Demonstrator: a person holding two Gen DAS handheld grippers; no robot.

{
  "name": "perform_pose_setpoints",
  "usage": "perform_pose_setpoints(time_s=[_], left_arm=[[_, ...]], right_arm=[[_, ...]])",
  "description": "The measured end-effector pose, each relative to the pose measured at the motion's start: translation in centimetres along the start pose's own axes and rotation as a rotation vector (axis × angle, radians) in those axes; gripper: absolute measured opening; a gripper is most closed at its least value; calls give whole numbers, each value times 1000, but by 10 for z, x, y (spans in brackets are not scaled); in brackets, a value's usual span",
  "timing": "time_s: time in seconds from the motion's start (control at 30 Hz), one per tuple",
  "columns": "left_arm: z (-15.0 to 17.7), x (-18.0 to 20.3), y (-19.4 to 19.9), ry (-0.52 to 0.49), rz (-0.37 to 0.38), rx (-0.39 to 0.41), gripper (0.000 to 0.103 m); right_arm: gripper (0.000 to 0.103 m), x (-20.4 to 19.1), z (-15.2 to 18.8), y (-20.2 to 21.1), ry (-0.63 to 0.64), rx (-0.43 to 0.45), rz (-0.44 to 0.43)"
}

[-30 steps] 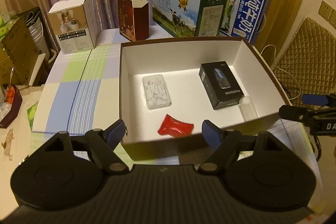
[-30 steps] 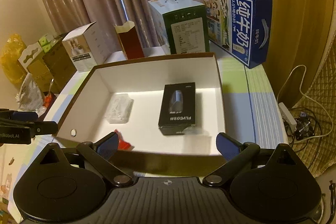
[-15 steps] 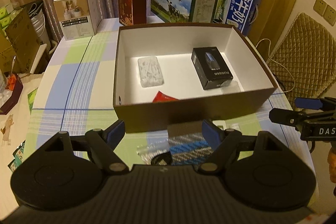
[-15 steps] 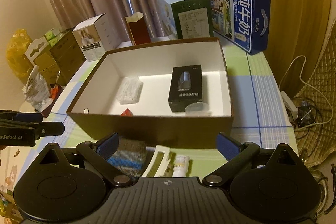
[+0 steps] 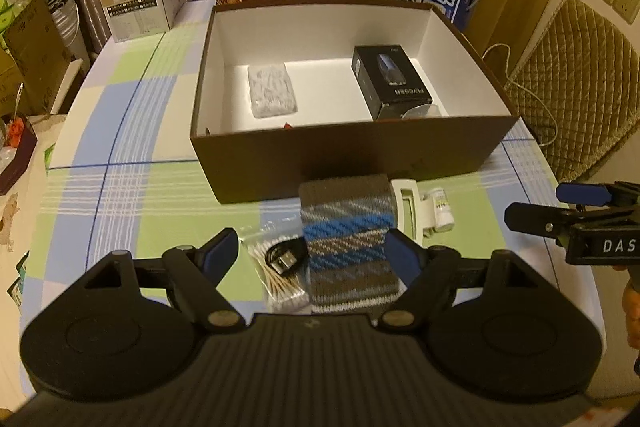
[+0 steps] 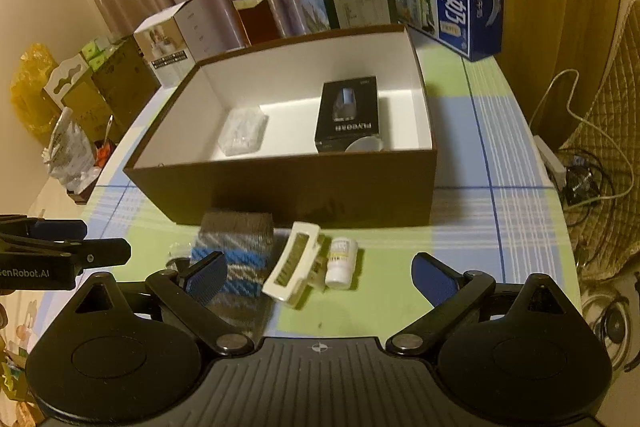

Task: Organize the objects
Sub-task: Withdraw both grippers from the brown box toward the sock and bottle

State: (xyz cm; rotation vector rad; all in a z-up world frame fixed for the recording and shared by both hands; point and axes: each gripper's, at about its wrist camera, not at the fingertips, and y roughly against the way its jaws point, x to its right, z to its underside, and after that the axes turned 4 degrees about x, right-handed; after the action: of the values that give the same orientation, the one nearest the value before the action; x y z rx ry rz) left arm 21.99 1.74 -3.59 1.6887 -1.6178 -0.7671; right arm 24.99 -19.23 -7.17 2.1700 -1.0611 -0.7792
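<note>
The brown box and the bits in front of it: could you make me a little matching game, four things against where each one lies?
Things:
1. black carton
2. clear packet
3. striped knit sleeve
4. small white bottle

Places:
A. on the tablecloth, right of the white clip
B. inside the brown box, on its left side
C. on the tablecloth, just in front of the box's near wall, left of the clip
D. inside the box, on its right side

Pairs: 1-D, 2-B, 3-C, 4-A
</note>
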Motion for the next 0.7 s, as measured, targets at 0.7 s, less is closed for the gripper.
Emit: perform_pose_setpoints(time_s=[0.7], left_arm=[[25, 1, -24, -7, 11, -41, 77]], right_arm=[[82, 11, 30, -25, -26, -75, 41]])
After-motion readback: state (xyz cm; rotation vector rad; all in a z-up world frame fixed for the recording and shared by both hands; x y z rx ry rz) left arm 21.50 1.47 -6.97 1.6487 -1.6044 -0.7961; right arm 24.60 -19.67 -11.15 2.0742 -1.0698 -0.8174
